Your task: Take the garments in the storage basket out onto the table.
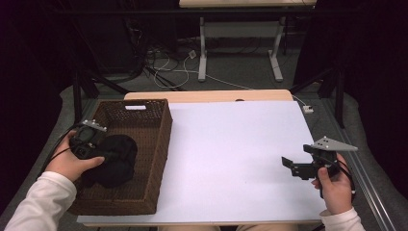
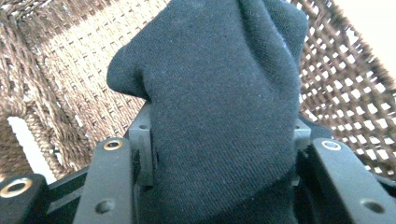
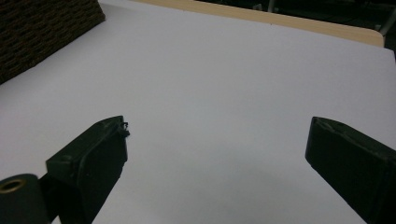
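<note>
1. White sheeting covered the pale wooden table (image 1: 240, 159), and dark floor with loose cables lay beyond its far edge.
2. At the left of that table, a bundle of black knitted cloth (image 1: 115, 161) lay bunched inside a brown woven wicker basket (image 1: 161, 139), toward its near half.
3. The left gripper (image 1: 103, 156) was clamped on that cloth: in the left gripper view, the dark fabric (image 2: 219, 107) filled the gap between the two jaws and bulged up past them, with the basket's woven wall (image 2: 70, 70) behind.
4. The cloth lay straight ahead of the left gripper's jaws and trailed to the right of the left hand (image 1: 72, 163); no clear long axis could be told from the crumpled heap.
5. The right gripper (image 1: 287, 162) hovered low over the table's right, near part, jaws standing apart with nothing between them and bare white sheeting (image 3: 224, 93) ahead.
6. By my reading, the left hand was far nearer the cloth, so any lift out of the basket would go up over the right wall toward the open sheeting.
</note>
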`<state>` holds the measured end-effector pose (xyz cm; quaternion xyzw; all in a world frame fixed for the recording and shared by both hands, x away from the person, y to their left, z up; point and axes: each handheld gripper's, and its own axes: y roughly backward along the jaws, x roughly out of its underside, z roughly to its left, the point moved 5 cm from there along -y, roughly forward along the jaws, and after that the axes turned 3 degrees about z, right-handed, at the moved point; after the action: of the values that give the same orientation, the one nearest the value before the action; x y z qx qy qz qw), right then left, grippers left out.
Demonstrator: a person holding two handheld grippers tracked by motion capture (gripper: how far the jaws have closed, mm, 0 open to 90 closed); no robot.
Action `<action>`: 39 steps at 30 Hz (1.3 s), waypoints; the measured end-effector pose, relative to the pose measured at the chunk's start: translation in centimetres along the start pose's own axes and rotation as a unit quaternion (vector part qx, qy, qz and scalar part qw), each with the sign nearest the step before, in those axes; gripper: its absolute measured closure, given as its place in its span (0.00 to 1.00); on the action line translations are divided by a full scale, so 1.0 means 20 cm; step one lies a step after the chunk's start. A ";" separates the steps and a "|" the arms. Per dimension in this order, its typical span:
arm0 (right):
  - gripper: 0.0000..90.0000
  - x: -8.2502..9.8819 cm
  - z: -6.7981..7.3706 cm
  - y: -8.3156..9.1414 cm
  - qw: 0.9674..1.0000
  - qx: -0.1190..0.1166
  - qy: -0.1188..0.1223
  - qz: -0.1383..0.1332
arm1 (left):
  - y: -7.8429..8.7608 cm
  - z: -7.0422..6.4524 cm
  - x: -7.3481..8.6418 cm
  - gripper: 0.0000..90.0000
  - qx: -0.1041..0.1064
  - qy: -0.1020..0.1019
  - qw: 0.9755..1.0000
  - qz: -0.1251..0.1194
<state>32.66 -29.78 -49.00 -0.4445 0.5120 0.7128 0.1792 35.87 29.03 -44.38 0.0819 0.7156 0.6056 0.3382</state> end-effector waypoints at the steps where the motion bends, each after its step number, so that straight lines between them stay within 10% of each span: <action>1: 0.06 0.00 0.00 0.00 1.000 0.000 0.001 0.000 | 0.01 0.00 0.00 0.53 0.000 0.007 1.000 -0.007; 18: 0.06 0.01 0.00 -0.01 1.000 0.000 -0.001 0.001 | 0.13 0.00 -0.05 0.52 -0.017 0.064 0.997 -0.048; 28: 0.06 0.01 -0.01 -0.01 1.000 0.002 0.000 -0.001 | 0.16 -0.02 -0.11 0.52 -0.036 0.111 0.989 -0.087; 39: 0.05 0.01 -0.01 -0.01 1.000 0.003 0.000 0.000 | 0.16 -0.07 -0.18 0.52 -0.024 0.096 0.990 -0.103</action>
<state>32.78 -29.87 -49.23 -0.4438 0.5139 0.7116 0.1805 36.91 26.79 -39.93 -0.0590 0.7346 0.5898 0.3303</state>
